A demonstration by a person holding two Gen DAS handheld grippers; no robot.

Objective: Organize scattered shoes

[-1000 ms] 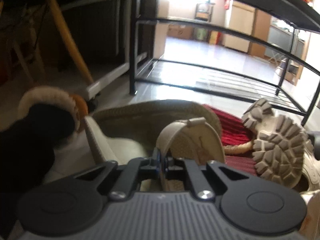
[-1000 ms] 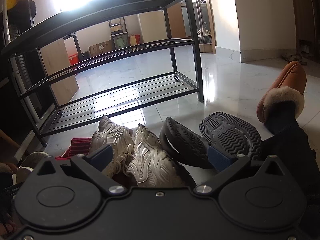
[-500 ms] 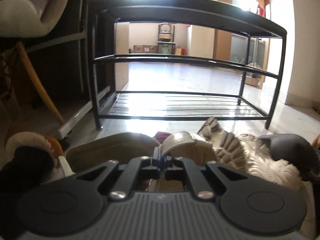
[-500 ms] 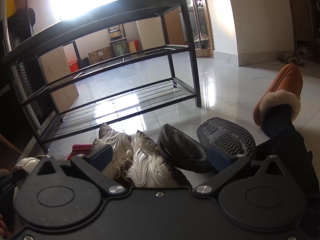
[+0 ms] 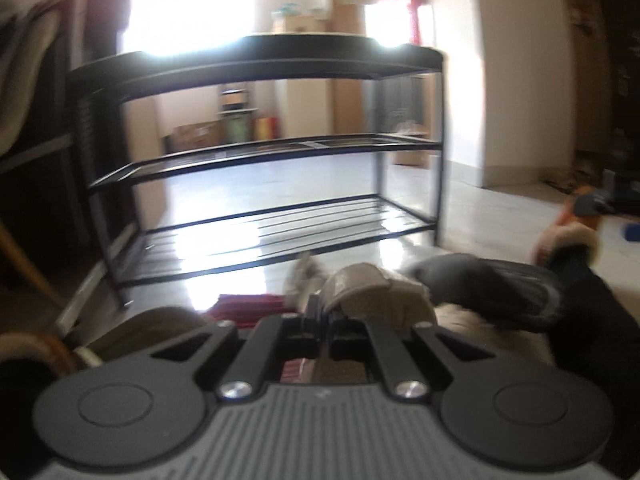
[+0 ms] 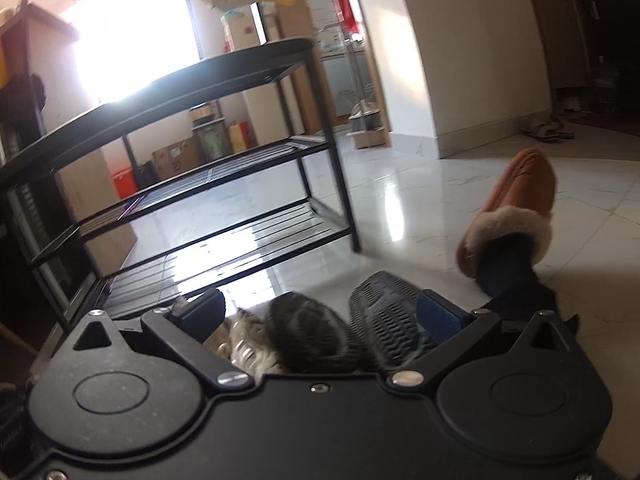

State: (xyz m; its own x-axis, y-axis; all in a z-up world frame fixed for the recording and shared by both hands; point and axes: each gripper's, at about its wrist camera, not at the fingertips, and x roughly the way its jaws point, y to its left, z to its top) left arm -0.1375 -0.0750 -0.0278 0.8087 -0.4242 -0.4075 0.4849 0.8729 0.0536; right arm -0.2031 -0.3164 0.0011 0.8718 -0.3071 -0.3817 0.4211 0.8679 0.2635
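Beige sandal (image 5: 372, 296) was pinched by its strap in the clenched left tongs (image 5: 320, 320), lifted above the shoe pile on the floor (image 6: 420, 192), facing the black shoe rack (image 5: 256, 64). Right tongs (image 6: 320, 312) stood released over two black soles (image 6: 384, 316), gripping nothing. Fur-lined tan slipper (image 6: 516, 208) sat nearby.

My left-wrist view is smeared all over. My left gripper (image 5: 320, 322) hides its own fingertips behind the beige shoe (image 5: 372, 292) it pinches, so where the pads bite I cannot tell. The dark shoe (image 5: 492, 288) beside it is a blur. In the right-wrist view my right gripper (image 6: 320, 312) covers the near ends of two black soles (image 6: 384, 316), and a pale sneaker (image 6: 244, 344) barely shows.
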